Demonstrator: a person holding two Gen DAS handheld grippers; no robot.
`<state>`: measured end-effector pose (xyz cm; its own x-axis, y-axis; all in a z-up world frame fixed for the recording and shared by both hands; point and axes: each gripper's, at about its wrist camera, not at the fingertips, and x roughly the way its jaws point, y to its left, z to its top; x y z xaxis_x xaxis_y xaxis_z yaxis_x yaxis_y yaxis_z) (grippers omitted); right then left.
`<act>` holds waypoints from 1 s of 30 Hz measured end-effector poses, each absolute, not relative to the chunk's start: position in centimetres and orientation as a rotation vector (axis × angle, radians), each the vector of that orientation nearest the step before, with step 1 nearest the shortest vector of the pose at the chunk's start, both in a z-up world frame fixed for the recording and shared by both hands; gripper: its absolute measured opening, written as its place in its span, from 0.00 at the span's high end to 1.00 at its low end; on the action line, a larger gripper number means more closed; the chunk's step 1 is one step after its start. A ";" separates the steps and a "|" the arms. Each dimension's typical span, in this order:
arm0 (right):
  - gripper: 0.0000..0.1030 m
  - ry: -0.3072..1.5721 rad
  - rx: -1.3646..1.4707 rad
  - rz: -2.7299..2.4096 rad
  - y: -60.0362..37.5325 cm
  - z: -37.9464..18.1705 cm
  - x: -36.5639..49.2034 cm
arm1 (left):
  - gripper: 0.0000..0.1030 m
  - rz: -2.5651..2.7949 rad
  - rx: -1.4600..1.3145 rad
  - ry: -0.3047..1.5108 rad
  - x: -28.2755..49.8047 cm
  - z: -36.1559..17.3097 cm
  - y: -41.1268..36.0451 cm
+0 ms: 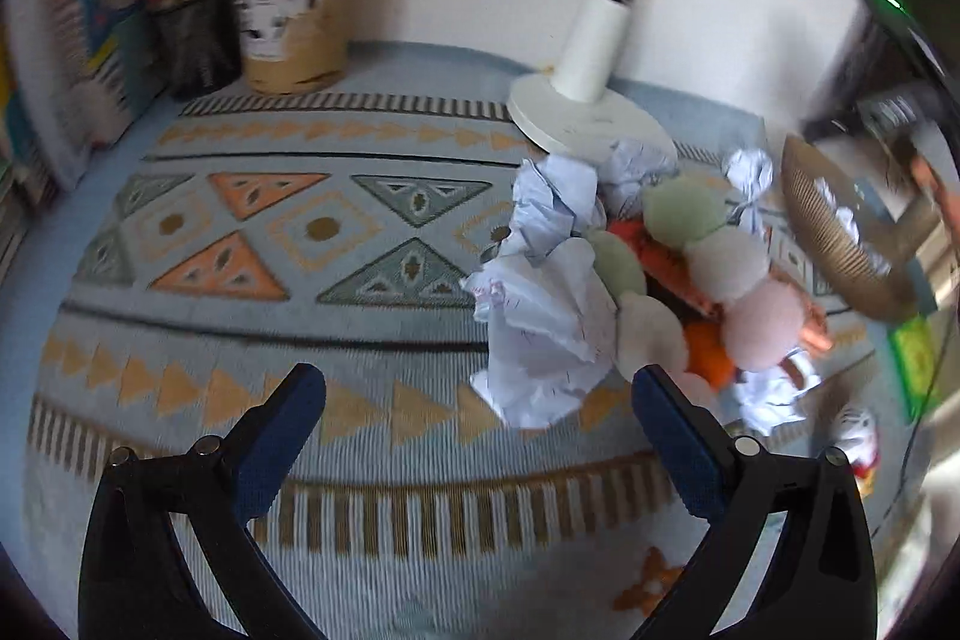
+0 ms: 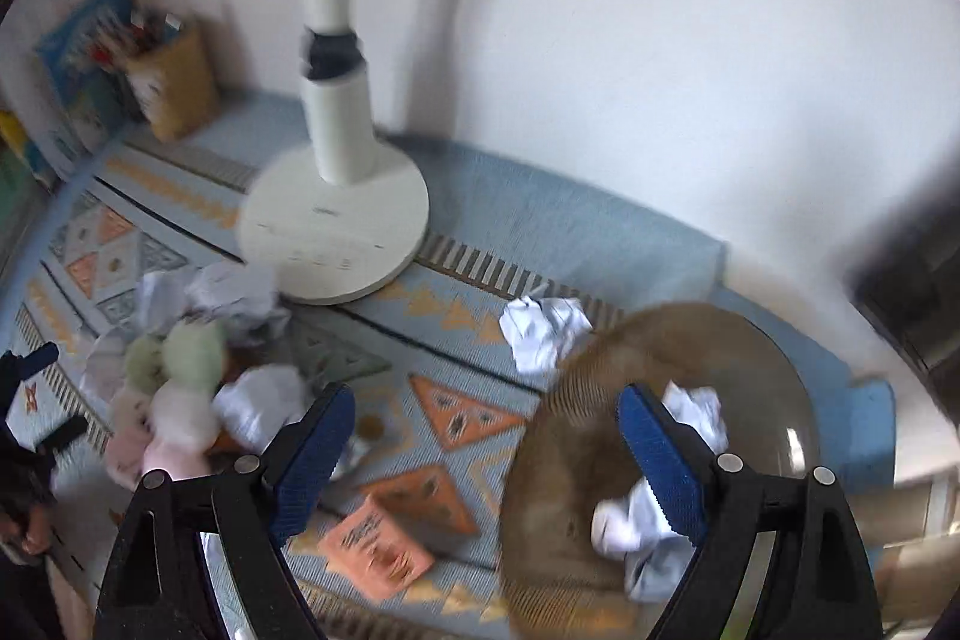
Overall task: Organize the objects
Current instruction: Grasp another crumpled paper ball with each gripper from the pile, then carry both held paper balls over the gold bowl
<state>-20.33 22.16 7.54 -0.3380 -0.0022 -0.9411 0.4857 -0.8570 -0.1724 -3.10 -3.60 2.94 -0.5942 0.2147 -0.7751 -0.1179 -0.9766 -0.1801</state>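
Observation:
A brown ribbed bowl [image 2: 558, 460] sits on the patterned mat and holds crumpled paper balls [image 2: 636, 532]; it also shows at the right in the left wrist view [image 1: 840, 232]. My right gripper [image 2: 480, 436] is open and empty, its right finger over the bowl. My left gripper [image 1: 480, 400] is open and empty, just short of a large crumpled paper ball [image 1: 540, 340]. A pile of pom-pom plush pieces [image 1: 708, 250] and more paper balls lies beside it, and shows in the right wrist view [image 2: 180, 388]. One paper ball [image 2: 543, 331] lies by the bowl's rim.
A white lamp base [image 1: 588, 118] stands behind the pile, also in the right wrist view [image 2: 336, 232]. A tan pen holder [image 1: 294, 22], a black mesh holder [image 1: 198, 40] and books [image 1: 114, 10] stand at the far left. An orange card [image 2: 375, 550] lies on the mat.

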 end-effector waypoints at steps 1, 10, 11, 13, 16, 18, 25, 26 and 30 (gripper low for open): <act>0.14 0.663 1.638 -2.210 21.6 6.6 -21.8 | 0.03 2.632 -1.305 -0.153 -3.4 2.7 -3.6; 0.22 1.016 2.009 -1.884 19.9 -3.2 -29.3 | 0.18 2.528 -1.310 -0.182 -5.2 1.7 -3.8; 0.22 1.024 2.040 -1.851 20.1 -3.9 -29.5 | 0.18 2.527 -1.312 -0.183 -5.4 1.7 -3.8; 0.27 0.987 2.077 -1.807 20.7 -4.3 -29.7 | 0.25 2.514 -1.306 -0.184 -5.8 1.7 -3.5; 0.44 0.973 2.053 -1.825 21.3 -3.5 -29.6 | 0.53 2.491 -1.302 -0.160 -6.0 1.4 -2.9; 0.50 0.916 2.020 -1.848 21.7 -2.6 -29.1 | 0.53 2.520 -1.284 -0.124 -5.7 1.7 -2.6; 0.51 0.551 1.736 -1.970 21.4 2.6 -22.9 | 0.53 2.603 -1.225 -0.129 -2.6 3.8 -3.5; 0.51 0.492 1.701 -1.982 21.7 3.5 -21.5 | 0.53 2.613 -1.221 -0.135 -1.8 4.0 -3.7; 0.51 0.427 1.545 -2.090 23.9 7.4 -14.1 | 0.53 2.676 -1.194 -0.155 1.8 5.6 -4.7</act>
